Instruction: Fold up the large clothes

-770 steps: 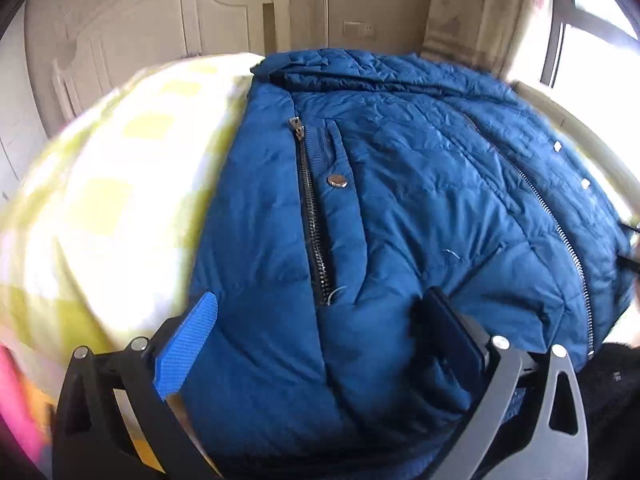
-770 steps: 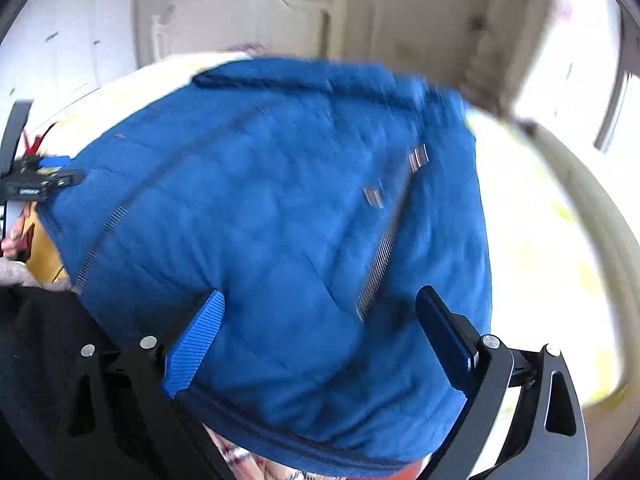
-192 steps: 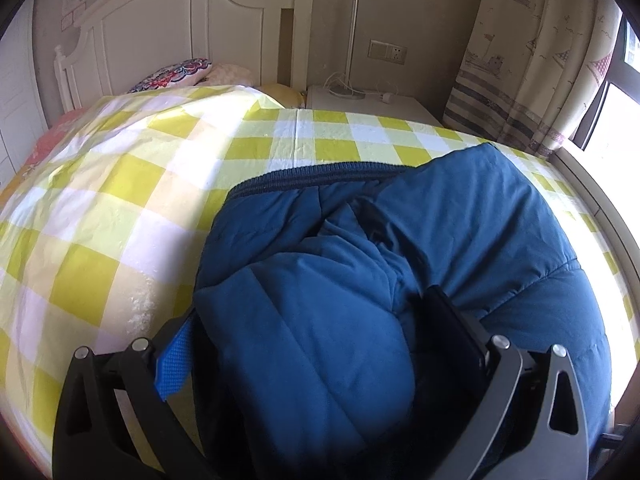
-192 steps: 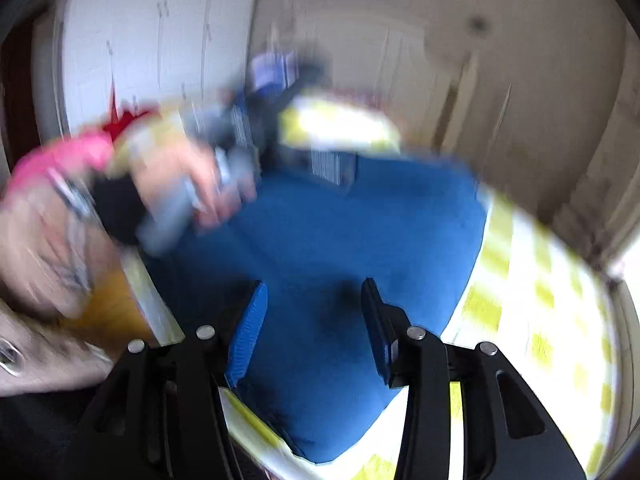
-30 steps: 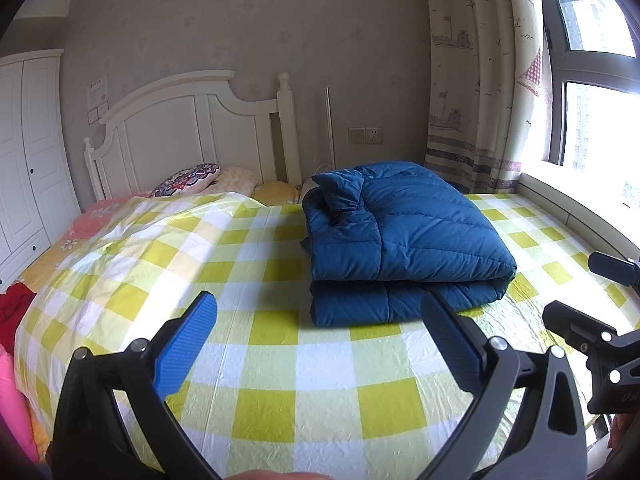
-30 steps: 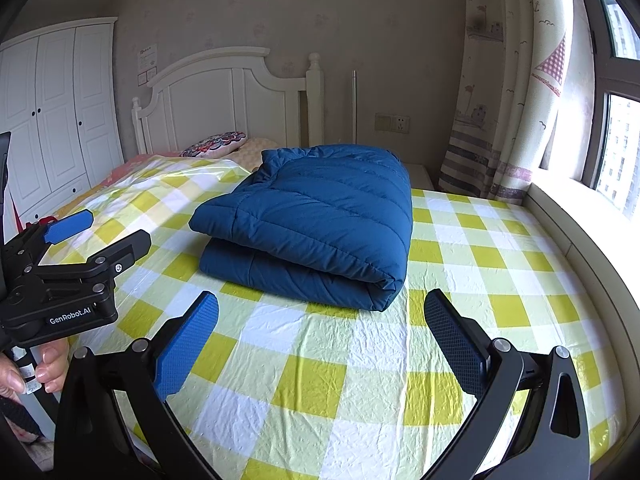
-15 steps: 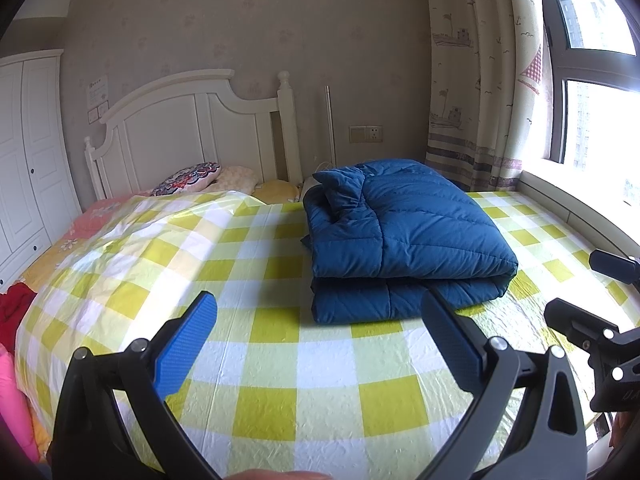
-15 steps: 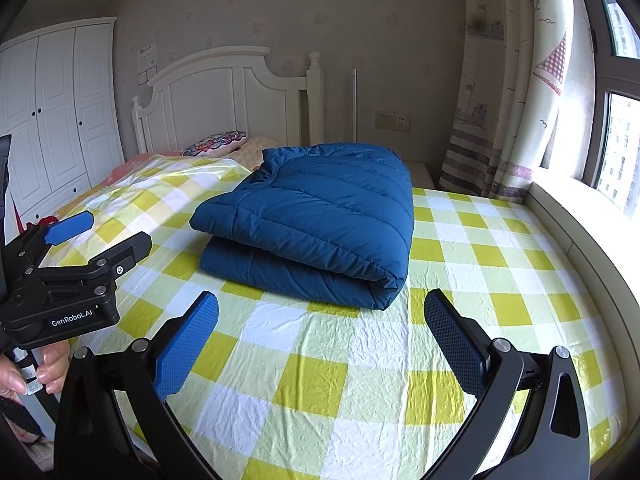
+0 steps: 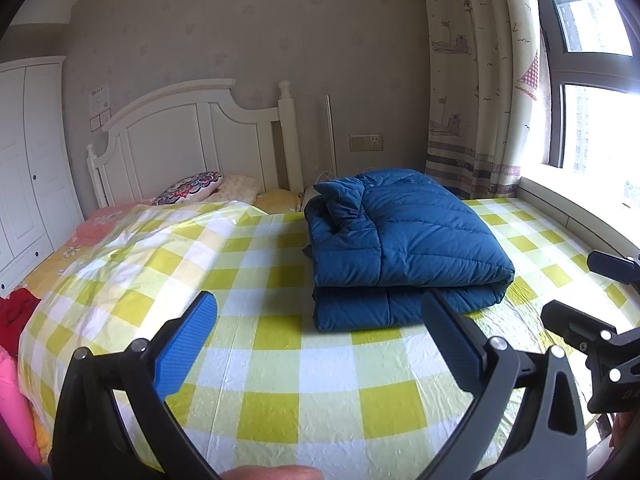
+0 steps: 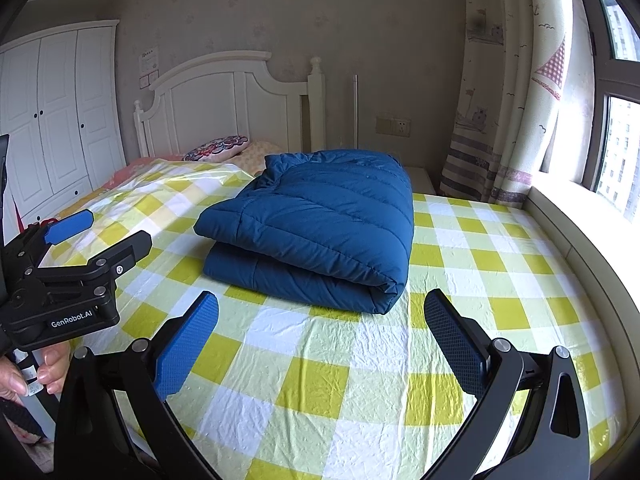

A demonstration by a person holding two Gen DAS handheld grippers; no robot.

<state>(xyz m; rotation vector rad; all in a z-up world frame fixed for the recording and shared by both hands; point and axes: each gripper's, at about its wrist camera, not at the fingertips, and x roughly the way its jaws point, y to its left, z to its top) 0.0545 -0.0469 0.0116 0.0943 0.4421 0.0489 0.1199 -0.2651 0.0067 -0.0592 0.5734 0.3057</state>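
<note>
I hold both tongs, left [image 9: 316, 340] and right [image 10: 320, 338], released and empty, the folded jacket [image 10: 316, 224] lying ahead between them on the bed [image 10: 460, 280].

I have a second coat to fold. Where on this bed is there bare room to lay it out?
The widest bare patch of sheet lies in front of the folded jacket, toward the foot. A strip runs between the jacket and the window ledge, and another on its wardrobe side. The head end is crowded with pillows.
</note>
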